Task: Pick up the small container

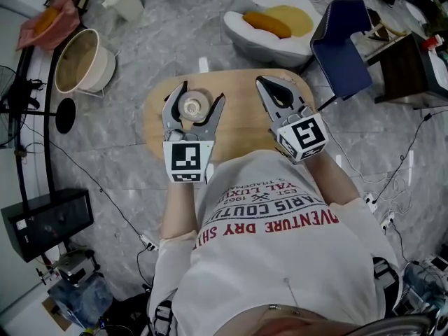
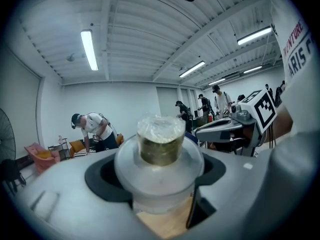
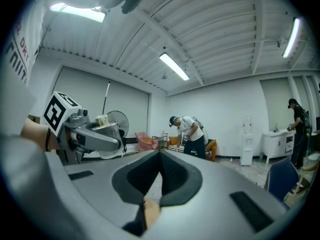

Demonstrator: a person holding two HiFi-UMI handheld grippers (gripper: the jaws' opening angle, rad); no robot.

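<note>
Centre frame, the left tool grips the small container, seen against the desk. The right tool is closed, empty.

The small container, a clear round plastic tub with yellow-brown contents under a film-covered top, stands upright, clamped between the left gripper's jaws over the wooden table
</note>
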